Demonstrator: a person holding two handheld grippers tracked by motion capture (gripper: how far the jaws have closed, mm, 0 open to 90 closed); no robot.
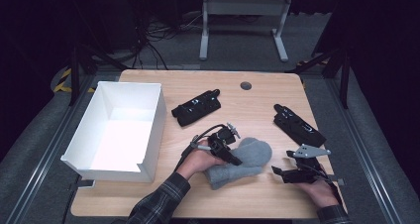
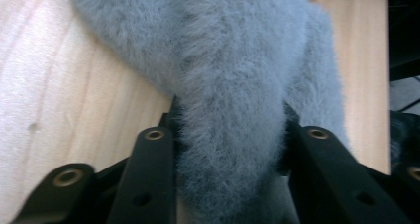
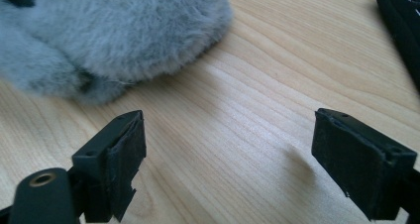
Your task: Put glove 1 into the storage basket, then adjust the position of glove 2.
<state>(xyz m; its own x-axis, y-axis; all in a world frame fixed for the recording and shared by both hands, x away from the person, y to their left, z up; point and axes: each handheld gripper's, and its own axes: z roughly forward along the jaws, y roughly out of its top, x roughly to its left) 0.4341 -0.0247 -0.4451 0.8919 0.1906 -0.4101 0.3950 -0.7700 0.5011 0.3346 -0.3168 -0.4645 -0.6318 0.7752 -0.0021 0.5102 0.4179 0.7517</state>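
A grey fleece mitten [image 1: 241, 162] lies on the wooden surface [image 1: 257, 110] near its front edge, its long axis running on a slant from the cuff at the near left to the rounded tip at the far right, in the high view; the left claw [image 1: 233, 158] reaches in from the person's left hand [image 1: 198, 162] and pinches a fold of the mitten, the fuzzy fabric bunched between both black jaws in the left gripper view; the right claw [image 1: 278, 172], held in the right hand [image 1: 319, 189], rests just right of the mitten with its jaws spread wide and nothing between them, the padded tips hanging over bare wood in the right gripper view, the mitten's rounded end close ahead; a white open box [image 1: 143, 130] stands at the left of the surface, well apart from the mitten; two black gripper-like tools [image 1: 196, 107] [image 1: 299, 126] lie farther back, one on each side.
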